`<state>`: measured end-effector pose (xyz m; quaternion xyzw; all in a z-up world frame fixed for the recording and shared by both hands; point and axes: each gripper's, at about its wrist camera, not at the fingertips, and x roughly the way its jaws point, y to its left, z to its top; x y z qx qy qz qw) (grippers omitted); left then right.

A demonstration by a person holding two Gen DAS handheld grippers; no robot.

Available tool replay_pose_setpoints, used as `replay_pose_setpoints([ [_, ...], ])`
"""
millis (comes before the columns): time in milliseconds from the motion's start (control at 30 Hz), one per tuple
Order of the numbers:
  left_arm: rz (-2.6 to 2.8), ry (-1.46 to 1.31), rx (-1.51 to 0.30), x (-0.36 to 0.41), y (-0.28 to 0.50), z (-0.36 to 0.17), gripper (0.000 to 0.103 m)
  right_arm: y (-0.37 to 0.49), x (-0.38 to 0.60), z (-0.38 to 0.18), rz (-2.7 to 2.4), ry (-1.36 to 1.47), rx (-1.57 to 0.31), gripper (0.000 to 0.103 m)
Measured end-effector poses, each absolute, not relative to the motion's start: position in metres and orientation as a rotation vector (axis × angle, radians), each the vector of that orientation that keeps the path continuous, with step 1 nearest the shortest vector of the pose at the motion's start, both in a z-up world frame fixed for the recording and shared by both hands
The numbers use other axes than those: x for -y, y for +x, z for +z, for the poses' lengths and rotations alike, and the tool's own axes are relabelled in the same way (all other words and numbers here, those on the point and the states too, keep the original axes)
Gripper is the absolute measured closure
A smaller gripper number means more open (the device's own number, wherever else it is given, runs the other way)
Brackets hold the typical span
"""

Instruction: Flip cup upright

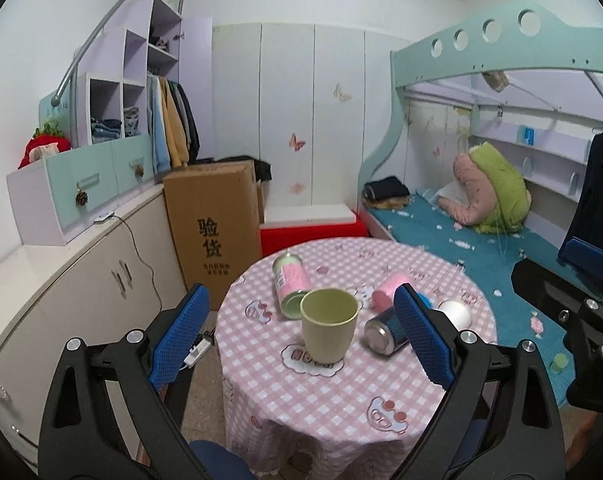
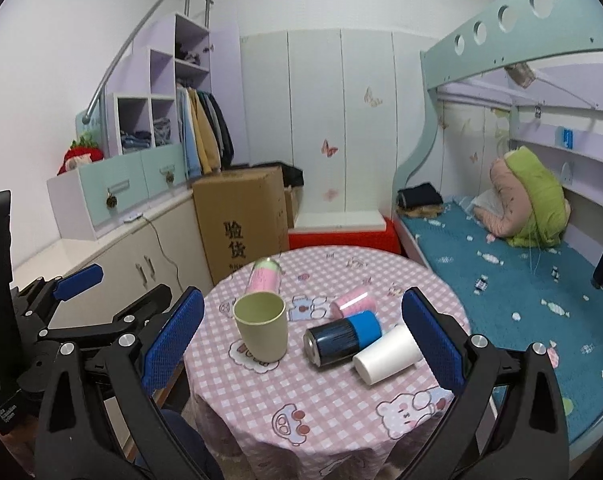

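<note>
Pink-and-white check cloth covers the round desk on which all the task's things lie, described here from left to right. At far left stands the left hand-held gripper, its blue pads wide apart and holding nothing, hovering short of the desk's near edge. Next, a pink-labelled can lies on its side at the far left of the desk, and just in front of it a pale green cup stands upright, mouth up; this one appears to need no flipping. Towards the middle, a dark can with a blue band lies on its side, with a pink cup lying tipped just behind it. Rightmost is the white cup, on its side and touching or nearly touching the dark can; its long axis runs diagonally, with the closed base seemingly towards the near left and the mouth towards the far right, hidden behind the right pad. The right hand-held gripper is likewise spread open and empty. By judgement, the white cup is the likeliest next target: it lies low and right of centre in the right wrist view, just beside the right finger, so the right hand is nearer. A grasp across the cup's body, square to its diagonal axis, would suit.
</note>
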<state>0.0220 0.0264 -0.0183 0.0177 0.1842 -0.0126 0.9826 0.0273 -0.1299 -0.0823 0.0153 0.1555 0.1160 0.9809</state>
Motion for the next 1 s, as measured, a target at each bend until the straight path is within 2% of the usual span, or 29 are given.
replay_pose_setpoints([
  [333,-0.033,0.024,-0.279,-0.018,0.001,-0.002,0.009,0.007,0.142,-0.073,0.230,0.038,-0.246,0.007],
  [1000,-0.024,0.025,-0.228,-0.014,-0.007,0.004,0.009,0.000,0.147,-0.073,0.231,0.044,-0.215,0.007],
])
